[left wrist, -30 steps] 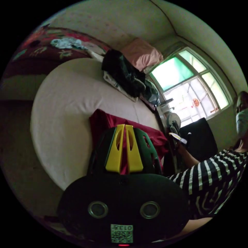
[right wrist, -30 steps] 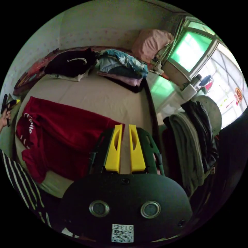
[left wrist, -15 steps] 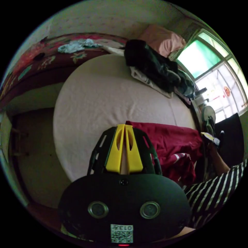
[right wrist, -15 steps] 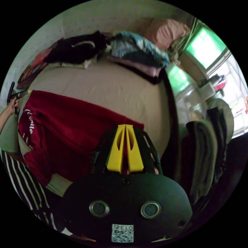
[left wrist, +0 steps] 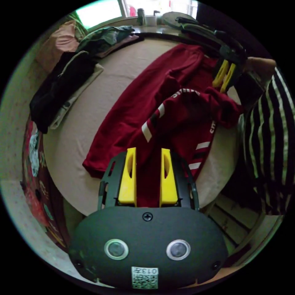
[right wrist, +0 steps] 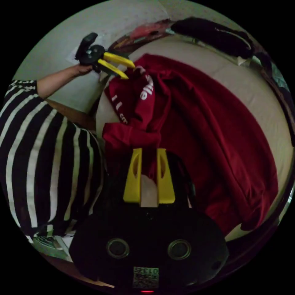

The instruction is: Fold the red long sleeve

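Note:
The red long sleeve (left wrist: 138, 101) lies spread along the beige bed (left wrist: 76, 135). One sleeve with white stripes and letters is bunched over its body near the person. My left gripper (left wrist: 148, 152) hovers open over the garment's striped end, with red cloth showing in the gap between the jaws. It also appears in the right gripper view as the left gripper (right wrist: 129, 71), held open at the lettered part. My right gripper (right wrist: 149, 151) is open, its tips just short of the bunched sleeve (right wrist: 132, 138). In the left gripper view the right gripper (left wrist: 222, 83) hangs over that same bunch.
A pile of dark clothes (left wrist: 58, 89) and a pink pillow (left wrist: 60, 40) sit at the bed's far side. A window sill (left wrist: 147, 26) with small items lies beyond. The person's striped shirt (left wrist: 270, 138) is close beside the bed edge. A floral blanket (left wrist: 33, 172) lies past the bed.
Both pairs of jaws were shut half a second ago and now stand apart. Both hands have swung round, so the views now look across the garment from the person's side.

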